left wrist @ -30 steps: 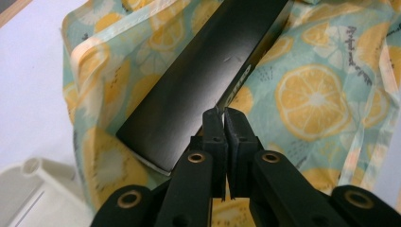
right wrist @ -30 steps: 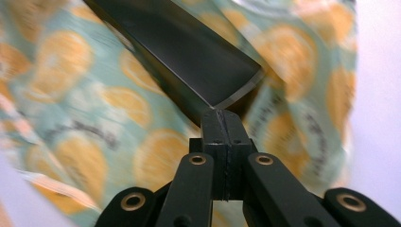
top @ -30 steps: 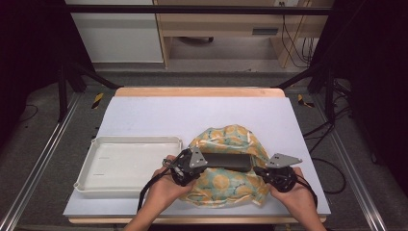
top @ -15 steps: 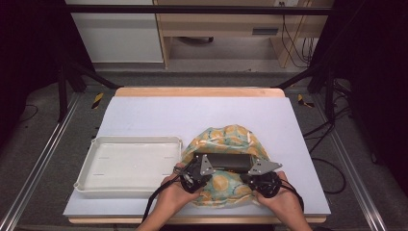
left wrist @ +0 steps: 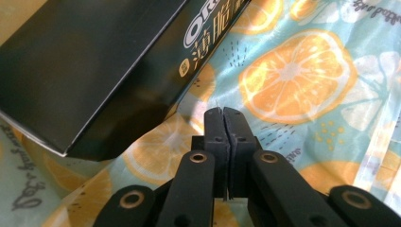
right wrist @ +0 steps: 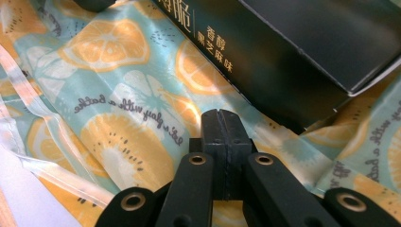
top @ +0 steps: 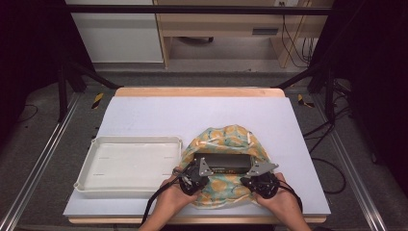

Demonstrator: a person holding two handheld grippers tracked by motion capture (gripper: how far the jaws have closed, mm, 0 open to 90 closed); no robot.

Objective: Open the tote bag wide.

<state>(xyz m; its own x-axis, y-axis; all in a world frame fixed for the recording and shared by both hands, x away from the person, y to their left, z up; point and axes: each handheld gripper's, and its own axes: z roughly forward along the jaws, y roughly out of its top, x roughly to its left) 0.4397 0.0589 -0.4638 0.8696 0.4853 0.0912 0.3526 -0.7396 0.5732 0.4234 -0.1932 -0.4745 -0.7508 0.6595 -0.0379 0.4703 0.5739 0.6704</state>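
Black box (top: 222, 163) lies on the citrus-print bag (top: 226, 139) at the table's (top: 192, 115) near-right part, just beside the white tray (top: 127, 166) on its left. Left gripper (top: 201, 168) sits at the box's near-left corner, right gripper (top: 257, 171) at its near-right; both jaw pairs pressed together, and both look to pinch bag fabric, tho the grip can't be told for sure. Far half of the mat is open; bag's near edge sits close to the table's front edge. Dark frame rails flank the table, w/ cabinets and cables behind.
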